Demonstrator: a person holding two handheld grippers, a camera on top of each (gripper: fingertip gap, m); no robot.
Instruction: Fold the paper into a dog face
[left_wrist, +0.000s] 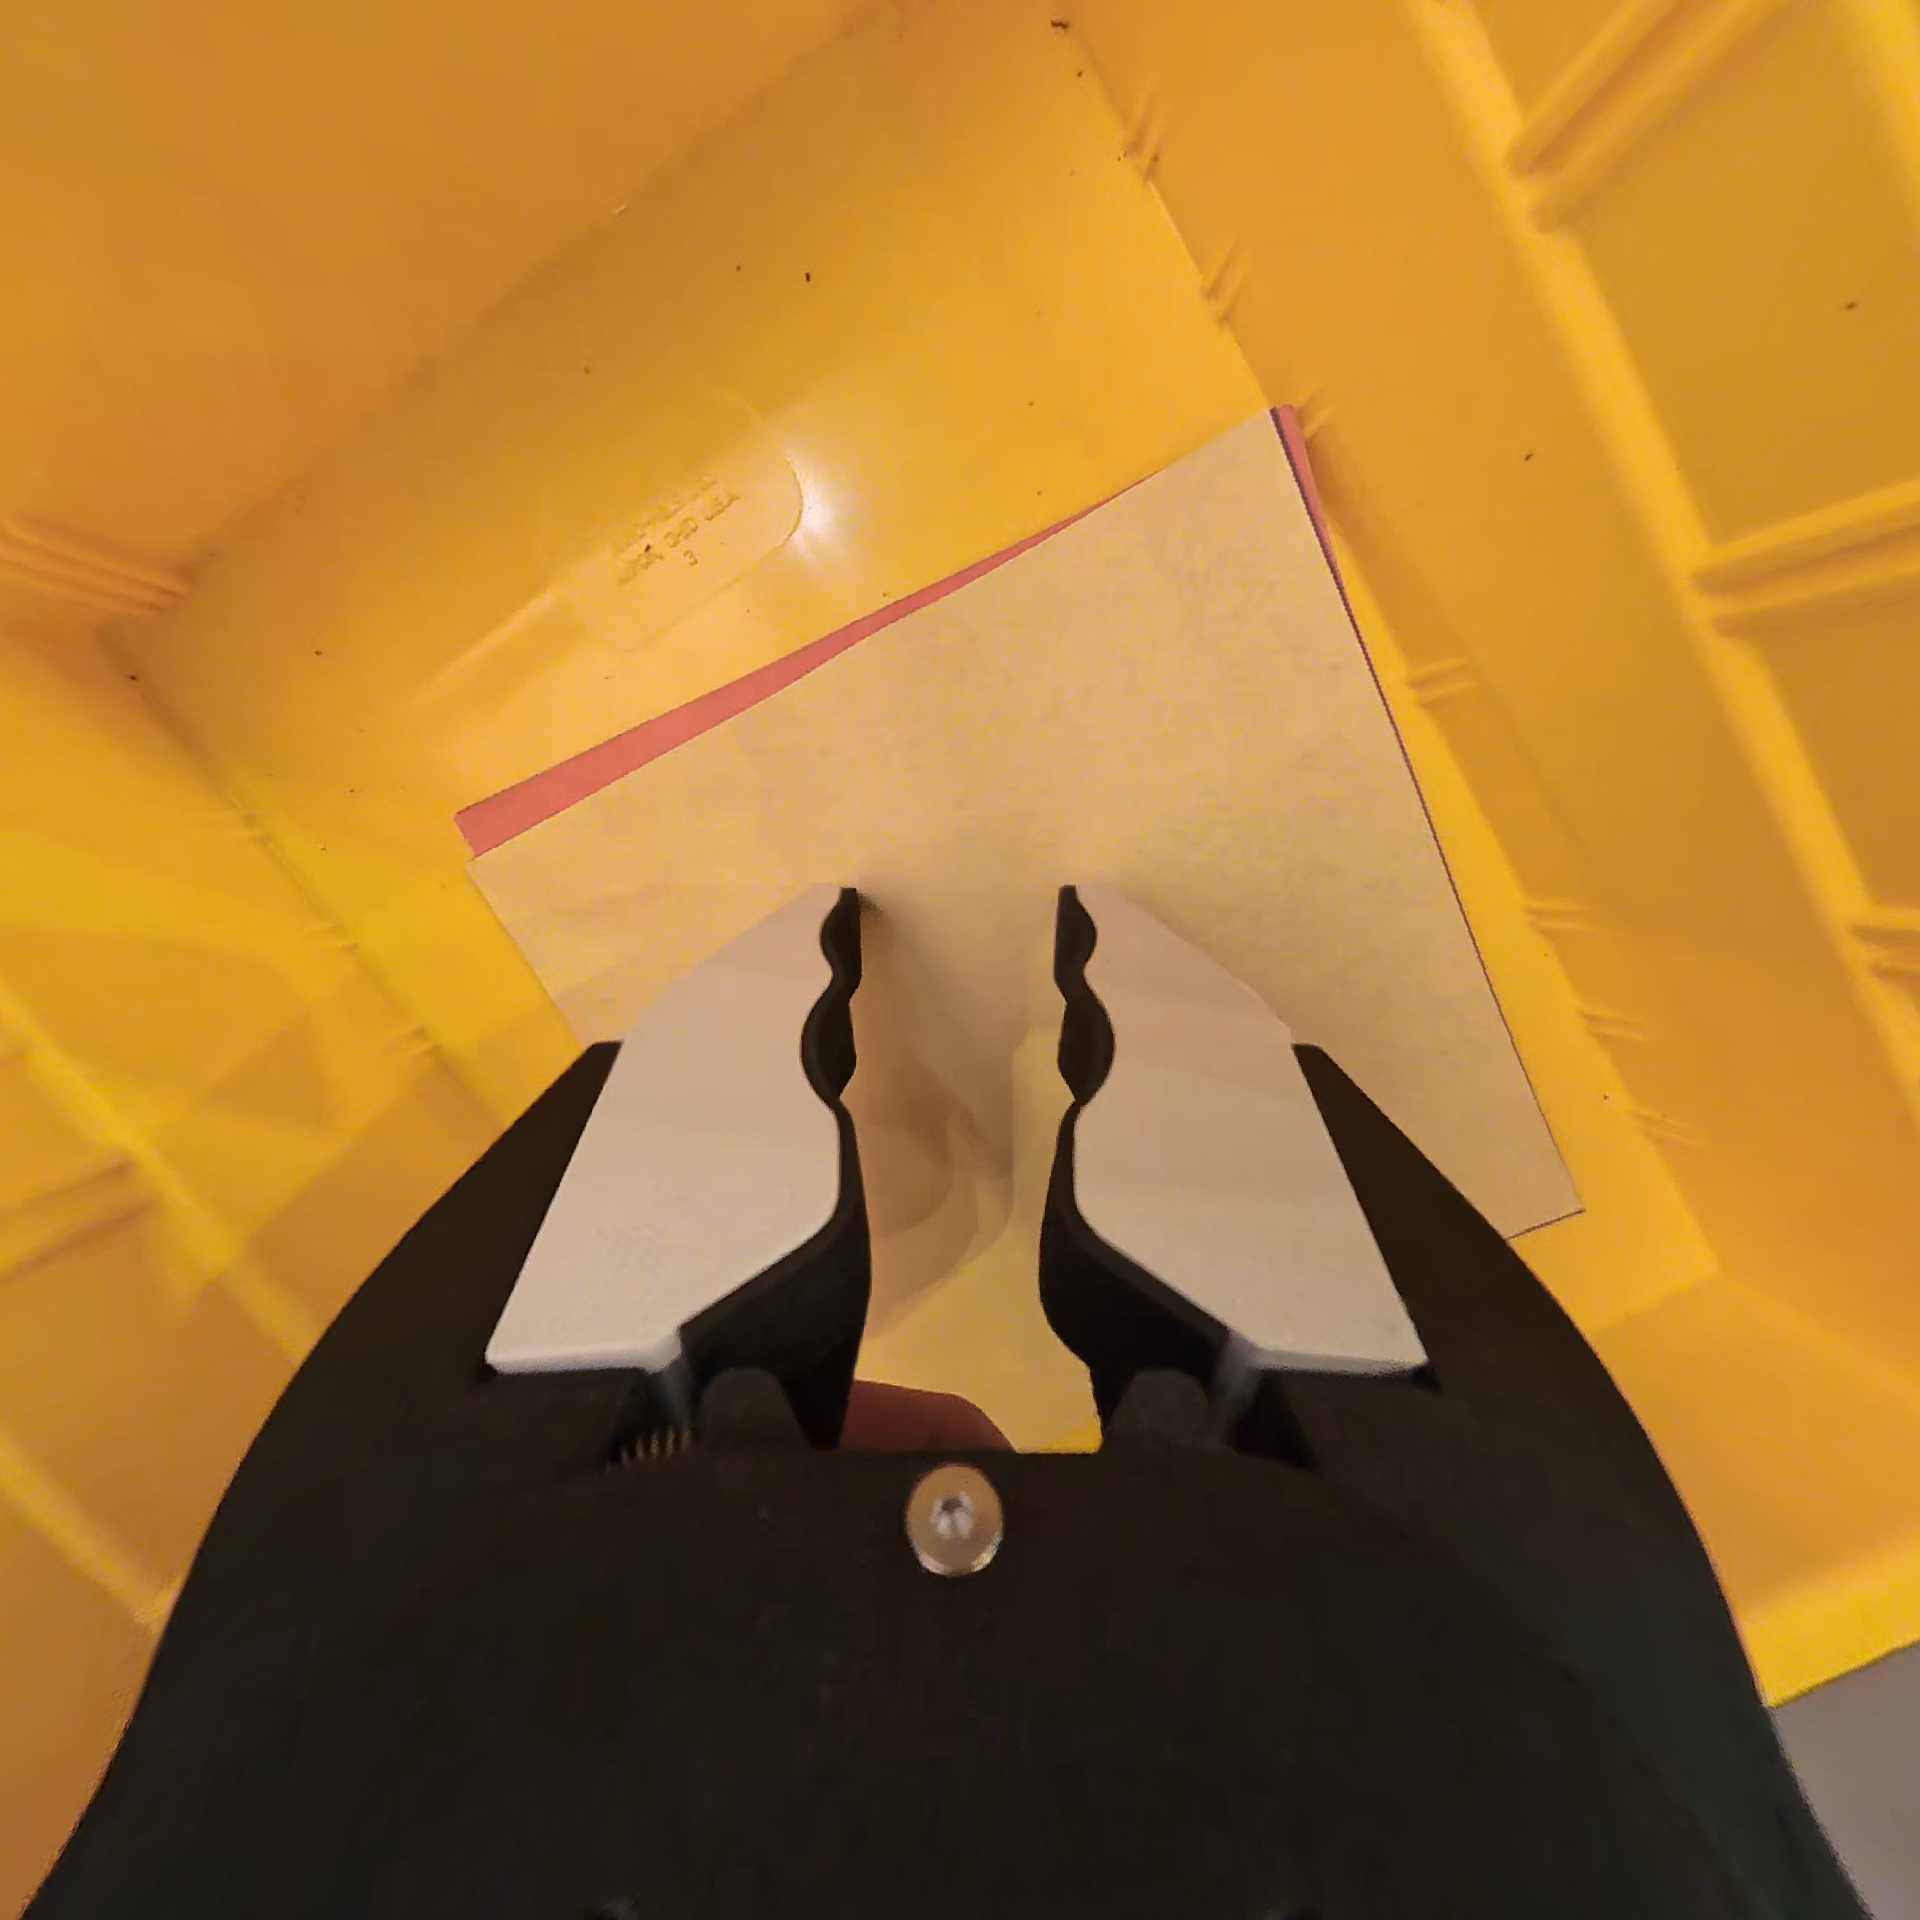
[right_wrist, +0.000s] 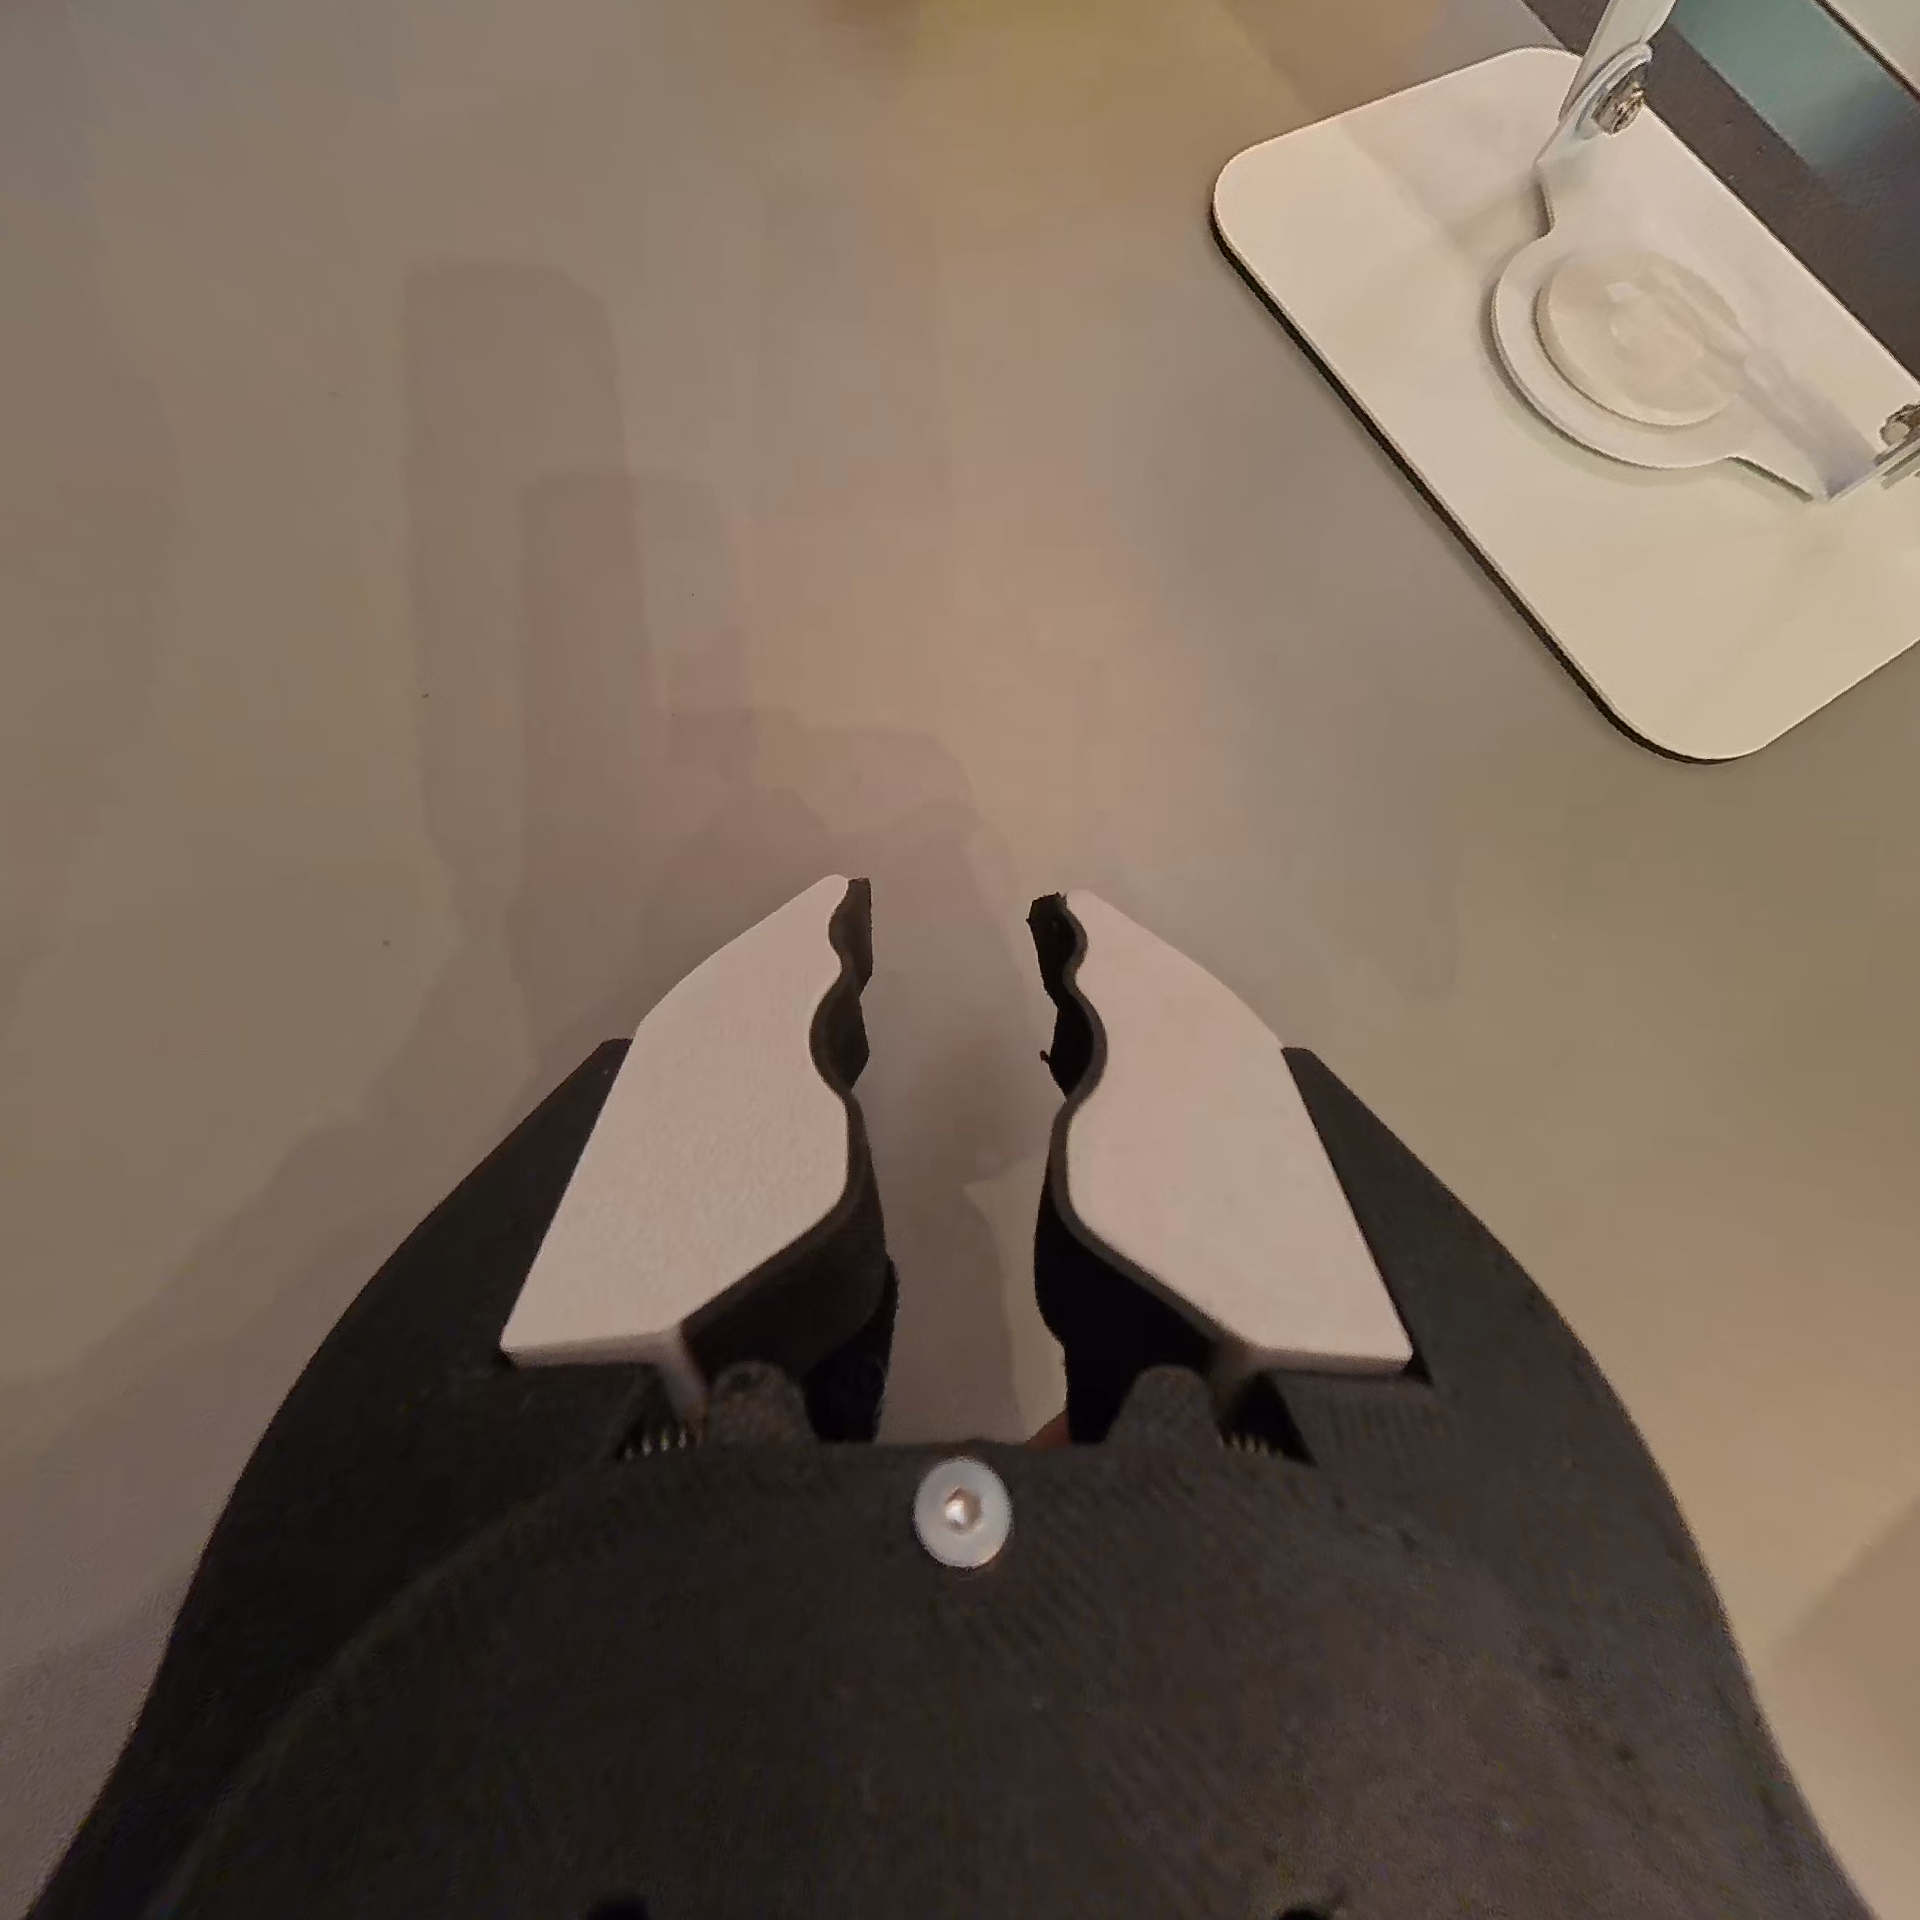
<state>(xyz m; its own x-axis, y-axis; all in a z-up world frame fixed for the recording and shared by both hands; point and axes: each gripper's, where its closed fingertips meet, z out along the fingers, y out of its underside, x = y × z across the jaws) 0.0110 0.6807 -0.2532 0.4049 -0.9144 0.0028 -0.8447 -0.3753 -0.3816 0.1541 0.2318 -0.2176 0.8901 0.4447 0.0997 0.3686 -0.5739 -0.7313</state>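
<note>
Left gripper (left_wrist: 958, 894): jaws spread, nothing between them, poised over paper (left_wrist: 1039, 810) lying flat on floor of yellow bin (left_wrist: 416, 312). Paper a small stack: pale sheet on top, pink sheet (left_wrist: 665, 743) showing along its far edge, one side against bin wall. Likely stored here as supply; tips aimed down at top sheet, probably to pick one out. No fold begun, judging by flat sheets. Contact with paper unclear.

Right gripper (right_wrist: 951, 899): jaws also apart, empty, held above bare grey table (right_wrist: 416, 520), probably waiting by the folding spot. White stand base (right_wrist: 1403, 312) at far right.

Bin and paper seen only in left view; table and stand only in right. Neither view shows the other gripper.
</note>
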